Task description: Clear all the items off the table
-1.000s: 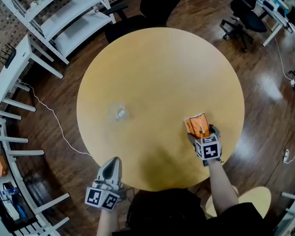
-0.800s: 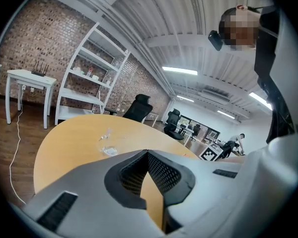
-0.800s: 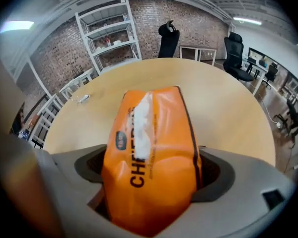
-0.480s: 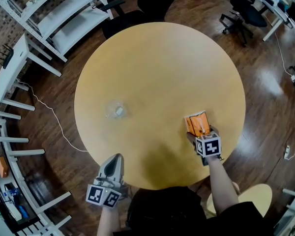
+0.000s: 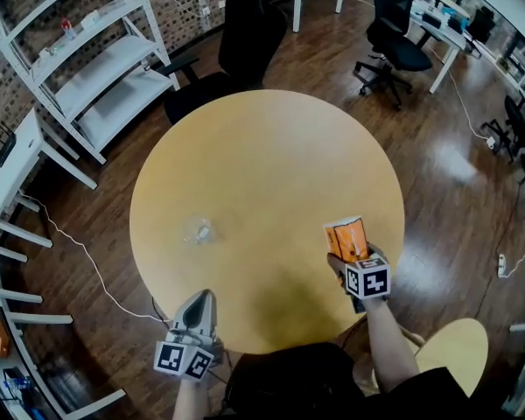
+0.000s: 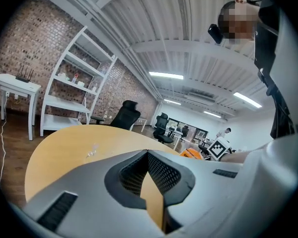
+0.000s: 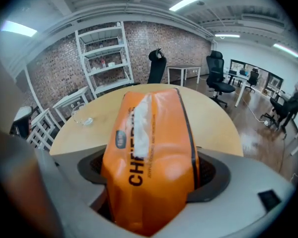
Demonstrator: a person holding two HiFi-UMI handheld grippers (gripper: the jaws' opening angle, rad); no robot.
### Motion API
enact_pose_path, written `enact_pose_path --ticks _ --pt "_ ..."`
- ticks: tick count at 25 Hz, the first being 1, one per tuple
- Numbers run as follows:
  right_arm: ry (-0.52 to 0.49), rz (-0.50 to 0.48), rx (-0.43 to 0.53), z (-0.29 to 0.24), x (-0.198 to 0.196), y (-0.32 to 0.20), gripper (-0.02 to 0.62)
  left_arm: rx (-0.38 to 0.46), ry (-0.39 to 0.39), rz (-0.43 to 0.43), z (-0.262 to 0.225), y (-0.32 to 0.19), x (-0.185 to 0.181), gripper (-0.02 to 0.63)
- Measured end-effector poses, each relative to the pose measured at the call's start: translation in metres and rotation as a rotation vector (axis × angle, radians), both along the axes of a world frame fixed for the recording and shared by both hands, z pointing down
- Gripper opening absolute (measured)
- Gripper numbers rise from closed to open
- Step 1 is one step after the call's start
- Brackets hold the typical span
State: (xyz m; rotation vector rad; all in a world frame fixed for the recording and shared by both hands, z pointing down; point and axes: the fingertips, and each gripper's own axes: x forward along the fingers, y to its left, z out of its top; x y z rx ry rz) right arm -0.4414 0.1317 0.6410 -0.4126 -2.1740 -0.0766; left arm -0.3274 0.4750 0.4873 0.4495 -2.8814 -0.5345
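An orange snack bag (image 5: pixel 346 238) sits at the round wooden table's (image 5: pixel 262 156) near right side. My right gripper (image 5: pixel 353 250) is around its near end. In the right gripper view the orange bag (image 7: pixel 151 152) fills the gap, and the jaws are closing and pressing on its sides. A small crumpled clear plastic piece (image 5: pixel 199 231) lies on the left part of the table, also seen as the clear piece (image 7: pixel 82 117) and the clear piece (image 6: pixel 93 150). My left gripper (image 5: pixel 198 304) hangs at the table's near left edge, shut and empty, left gripper (image 6: pixel 148 153).
A black office chair (image 5: pixel 245 38) stands at the table's far side. White shelving (image 5: pixel 87 68) and a white side table (image 5: pixel 17 169) are at the left. More office chairs (image 5: pixel 389 29) and desks are at the far right, a round stool (image 5: pixel 455 353) near right.
The head view has tilted up and shows more of the room. The right gripper stays around the orange bag. The left gripper holds its place at the table edge.
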Motion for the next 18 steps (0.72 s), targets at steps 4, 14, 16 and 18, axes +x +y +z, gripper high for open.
enact_pose_path --ticks 4,14,16,18 --pt "-0.101 0.097 -0.001 -0.034 0.022 -0.021 0.442 0.027 -0.097 0.114 -0.020 -0.023 -0.009 -0.008" --pt "-0.236 0.488 0.118 -0.098 0.167 -0.143 0.442 0.161 -0.245 0.499 -0.049 -0.136 -0.029 -0.008" --pt "-0.236 0.595 0.131 -0.102 0.209 -0.176 0.442 0.184 -0.241 0.584 -0.049 -0.168 -0.020 -0.008" --pt "-0.233 0.708 0.140 -0.100 0.257 -0.202 0.442 0.195 -0.232 0.680 -0.048 -0.201 -0.007 -0.008"
